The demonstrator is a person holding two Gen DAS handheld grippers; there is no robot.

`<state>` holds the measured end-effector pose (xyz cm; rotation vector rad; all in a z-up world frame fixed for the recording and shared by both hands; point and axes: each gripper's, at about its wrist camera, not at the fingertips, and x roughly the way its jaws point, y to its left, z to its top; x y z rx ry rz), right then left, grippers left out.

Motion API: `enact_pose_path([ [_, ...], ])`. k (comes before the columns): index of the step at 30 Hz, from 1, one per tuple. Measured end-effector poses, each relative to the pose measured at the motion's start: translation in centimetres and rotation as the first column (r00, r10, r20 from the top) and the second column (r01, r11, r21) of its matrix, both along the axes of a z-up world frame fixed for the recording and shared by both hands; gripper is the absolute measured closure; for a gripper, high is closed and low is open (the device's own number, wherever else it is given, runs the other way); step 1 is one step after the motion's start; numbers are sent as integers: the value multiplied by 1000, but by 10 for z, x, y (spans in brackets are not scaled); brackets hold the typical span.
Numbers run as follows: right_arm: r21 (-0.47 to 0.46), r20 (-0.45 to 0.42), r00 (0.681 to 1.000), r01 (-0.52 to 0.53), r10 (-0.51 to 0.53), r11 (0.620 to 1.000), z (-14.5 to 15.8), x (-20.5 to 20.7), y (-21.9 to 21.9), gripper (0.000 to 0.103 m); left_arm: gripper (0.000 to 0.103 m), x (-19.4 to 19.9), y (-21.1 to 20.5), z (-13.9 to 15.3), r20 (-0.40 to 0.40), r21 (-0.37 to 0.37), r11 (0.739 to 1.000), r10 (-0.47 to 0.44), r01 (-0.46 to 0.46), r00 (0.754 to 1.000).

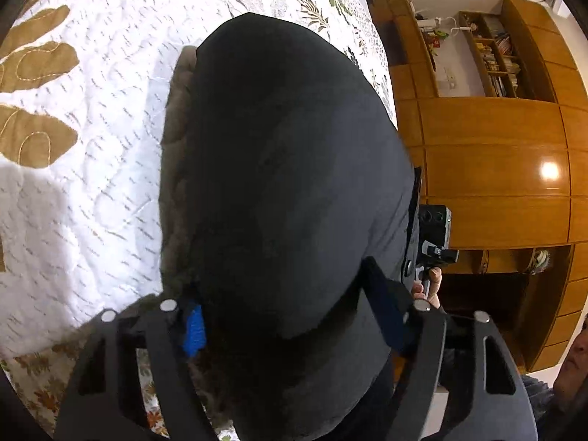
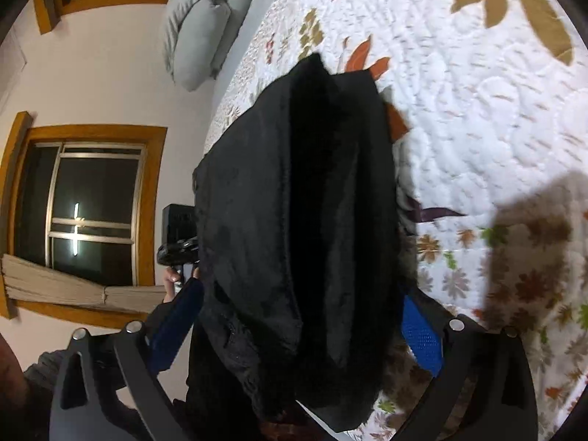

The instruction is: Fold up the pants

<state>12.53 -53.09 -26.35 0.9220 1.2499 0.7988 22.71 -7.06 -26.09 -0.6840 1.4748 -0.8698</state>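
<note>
Hanging between the two tools, the black pants [image 1: 286,191] are being held up over the bed, filling the middle of both wrist views. On the left, the left tool [image 1: 294,327] is gripping the cloth, its blue-padded fingers [image 1: 194,330] set fairly wide with a thick bunch of fabric (a brownish fleece lining is showing along the left edge) pressed between them. Beneath and beyond the pants, the white quilt [image 1: 92,117] with tan leaf patches is covering the bed. Toward the right of that view, wooden cabinets [image 1: 496,169] are lining the wall, and the other handheld tool is peeking out from behind the cloth. In the right wrist view, the right tool [image 2: 305,330] is likewise clamping a fold of the pants [image 2: 286,220] between its blue pads [image 2: 420,338], with a window [image 2: 92,205] at the left and the flowered quilt [image 2: 477,110] at the right.
</note>
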Motion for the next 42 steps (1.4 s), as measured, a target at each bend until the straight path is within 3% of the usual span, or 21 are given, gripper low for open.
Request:
enact_pose_path([
  [3, -7, 8, 1000, -10, 10, 1000, 2, 0, 5, 13, 42, 1, 6, -1, -1, -5, 1000, 12, -12, 1000],
  [5, -10, 11, 1000, -4, 5, 1000, 3, -1, 4, 36, 49, 1, 5, 3, 13, -6, 1000, 20, -20, 1000],
  [7, -20, 26, 1000, -3, 3, 1000, 6, -3, 3, 48, 60, 1, 5, 8, 24, -22, 1000, 21, -20, 1000],
  [11, -28, 50, 999, 1, 1, 1000, 16, -5, 7, 58, 68, 0, 5, 11, 32, -39, 999, 22, -21, 999],
  [17, -36, 58, 998, 4, -2, 999, 24, -7, 10, 62, 76, -6, 10, 15, 49, -65, 997, 46, -43, 998],
  [27, -42, 83, 996, -36, 39, 998, 46, 20, 30, 64, 78, 5, 38, 33, 94, -92, 992, 97, -88, 991],
  [34, -38, 132, 986, -101, 105, 994, 62, 86, 88, 64, 78, 50, 97, 52, 152, -52, 987, 156, -150, 976],
  [42, -43, 165, 970, -177, 181, 983, 59, 193, 175, 64, 78, 139, 170, 59, 191, 14, 979, 198, -204, 961],
])
